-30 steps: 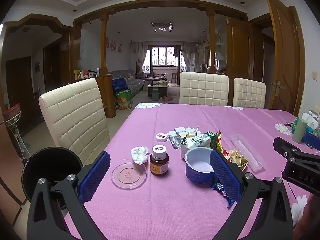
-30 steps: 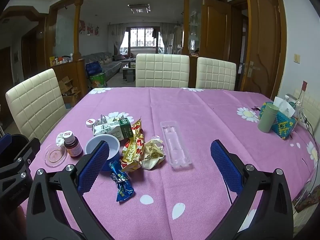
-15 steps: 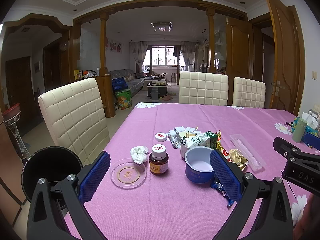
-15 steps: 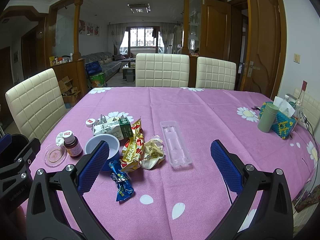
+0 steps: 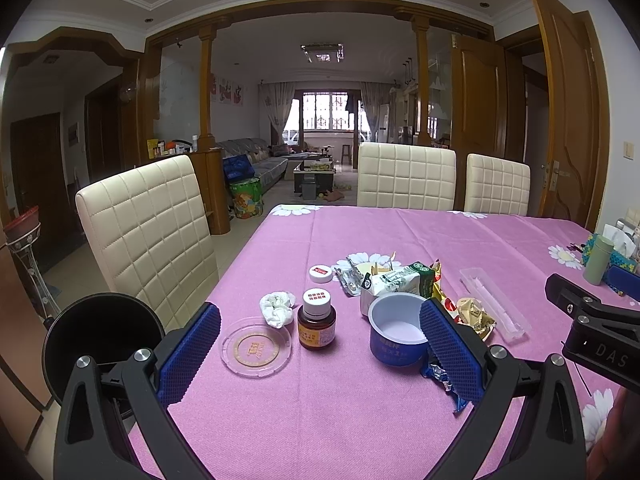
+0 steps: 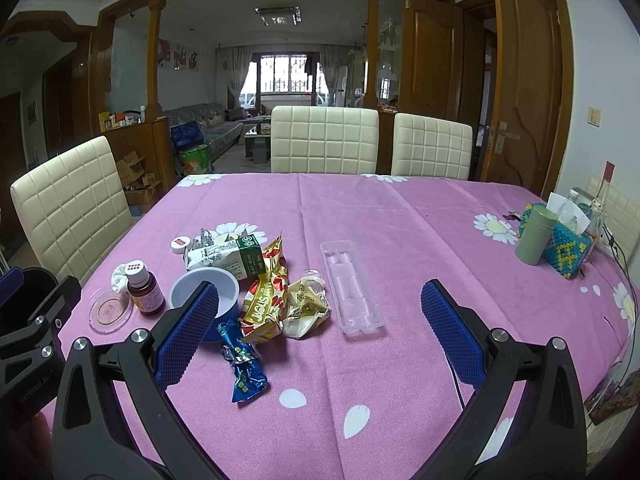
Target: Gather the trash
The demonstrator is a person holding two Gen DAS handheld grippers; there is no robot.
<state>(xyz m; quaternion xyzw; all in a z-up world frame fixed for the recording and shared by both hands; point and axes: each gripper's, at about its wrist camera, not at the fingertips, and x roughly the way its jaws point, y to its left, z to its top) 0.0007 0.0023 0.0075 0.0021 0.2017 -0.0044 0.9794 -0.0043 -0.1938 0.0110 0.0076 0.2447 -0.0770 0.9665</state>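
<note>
Trash lies on the pink tablecloth (image 6: 400,220): a brown medicine bottle (image 5: 316,324) (image 6: 145,292), a crumpled tissue (image 5: 277,309), a clear round lid (image 5: 256,347), a blue cup (image 5: 397,335) (image 6: 206,292), a green-white carton (image 6: 226,258), gold wrappers (image 6: 268,300), a blue wrapper (image 6: 242,368) and a clear plastic tray (image 6: 351,290). A black bin (image 5: 100,340) stands left of the table. My left gripper (image 5: 320,352) is open, above the near edge before the bottle. My right gripper (image 6: 320,332) is open near the wrappers.
Cream chairs (image 5: 148,232) (image 6: 324,140) stand at the left side and far end. A green cylinder (image 6: 536,236) and a beaded tissue box (image 6: 568,248) sit at the table's right edge. A small white cap (image 5: 320,273) lies beyond the bottle.
The left gripper has drifted very slightly; the scene is otherwise the same. Both grippers stay open.
</note>
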